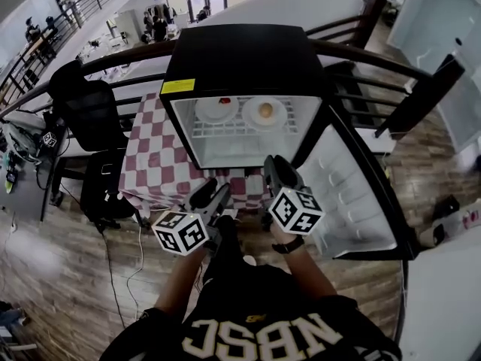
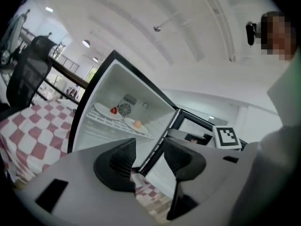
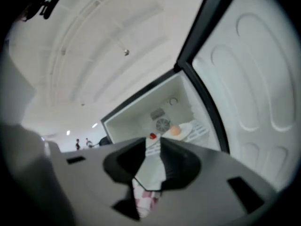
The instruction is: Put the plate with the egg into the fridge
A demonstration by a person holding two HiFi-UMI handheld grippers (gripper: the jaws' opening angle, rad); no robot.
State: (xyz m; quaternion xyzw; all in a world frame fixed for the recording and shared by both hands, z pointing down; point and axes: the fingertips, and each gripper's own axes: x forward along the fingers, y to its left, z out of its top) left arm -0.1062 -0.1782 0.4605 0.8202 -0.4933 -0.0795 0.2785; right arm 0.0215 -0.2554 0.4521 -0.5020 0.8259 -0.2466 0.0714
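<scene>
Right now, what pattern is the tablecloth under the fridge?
The tablecloth: red-and-white checks, clearest in head view.

A checked-cloth table (image 1: pixel 154 164) in red and white stands on wood-plank floor (image 1: pixel 68 277), a black office chair (image 1: pixel 90 111) beside it, a dark railing (image 1: pixel 383 57) behind.

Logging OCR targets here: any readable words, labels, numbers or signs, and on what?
"NBSC", roughly, in large warped letters: the person's black shirt.
Yellow label on the fridge: too small to read.
Marker cubes: square patterns only, no letters.
</scene>
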